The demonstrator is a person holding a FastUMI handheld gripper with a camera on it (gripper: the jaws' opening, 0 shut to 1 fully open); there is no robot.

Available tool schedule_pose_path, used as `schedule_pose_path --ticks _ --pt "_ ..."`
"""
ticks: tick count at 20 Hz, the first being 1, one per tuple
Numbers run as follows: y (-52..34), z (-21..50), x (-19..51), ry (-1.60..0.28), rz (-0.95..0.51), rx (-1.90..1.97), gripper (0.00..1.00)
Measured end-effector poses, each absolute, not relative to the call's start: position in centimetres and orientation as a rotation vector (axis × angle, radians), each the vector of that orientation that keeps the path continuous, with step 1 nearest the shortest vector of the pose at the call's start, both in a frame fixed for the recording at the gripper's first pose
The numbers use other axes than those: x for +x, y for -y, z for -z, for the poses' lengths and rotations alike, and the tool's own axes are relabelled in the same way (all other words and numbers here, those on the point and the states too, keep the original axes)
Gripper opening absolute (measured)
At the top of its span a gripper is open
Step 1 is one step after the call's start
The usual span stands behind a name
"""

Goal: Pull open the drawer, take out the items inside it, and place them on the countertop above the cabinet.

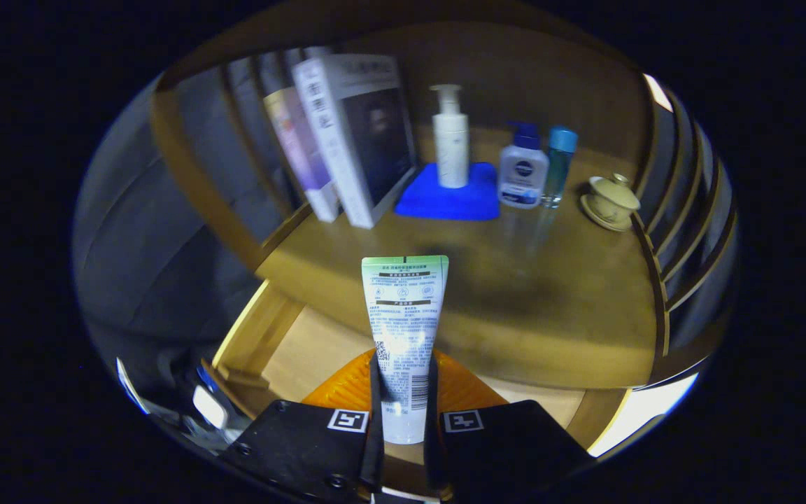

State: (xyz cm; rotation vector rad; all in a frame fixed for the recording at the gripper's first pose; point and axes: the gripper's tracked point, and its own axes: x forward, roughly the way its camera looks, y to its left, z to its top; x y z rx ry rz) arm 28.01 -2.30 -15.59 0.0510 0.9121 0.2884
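Gripper view looks down and forward along the gripper (403, 402), whose fingers (373, 399) are clamped on a squeeze tube (403, 329), one finger pressing each side of its lower part. The tube stands nearly upright between them, its flat green-edged crimp on top and its printed back facing the camera. Under the fingers lies the pulled-out drawer (305, 350), with a pale wooden floor and an orange ribbed item (462, 385) resting in it just behind the tube.

Beyond the tube stretches the wooden surface (550, 301) above the cabinet. At its far side a blue mat (445, 203) carries a white pump bottle (450, 140), standing upright. Just beside the mat stands a squat white bottle with a blue pump (523, 171), and touching or nearly touching that one is a slim clear bottle with a teal cap (558, 164). Further along that side sits a cream lidded cup on a saucer (611, 201), apart from the bottles. On the opposite side of the mat several books (354, 133) lean on end, the nearest with a white spine and a dark cover. Wooden slats (683, 231) border the surface beyond the cup.
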Motion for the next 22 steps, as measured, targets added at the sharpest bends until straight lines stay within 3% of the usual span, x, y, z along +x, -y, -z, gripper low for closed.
schedule_pose_path --ticks 3,7,11,14,19,22 --pt "3.6 15.8 32.2 -0.870 -0.161 0.170 0.25" --pt "3.5 17.0 35.1 -0.880 -0.099 0.250 0.25" --pt "2.6 17.4 36.4 -0.867 -0.093 0.314 0.35" --pt "3.0 17.3 36.3 -0.834 -0.084 0.240 0.47" --pt "2.0 13.1 34.3 -0.646 -0.134 0.101 0.98" --pt "1.2 9.0 30.9 -0.460 -0.152 0.033 0.98"
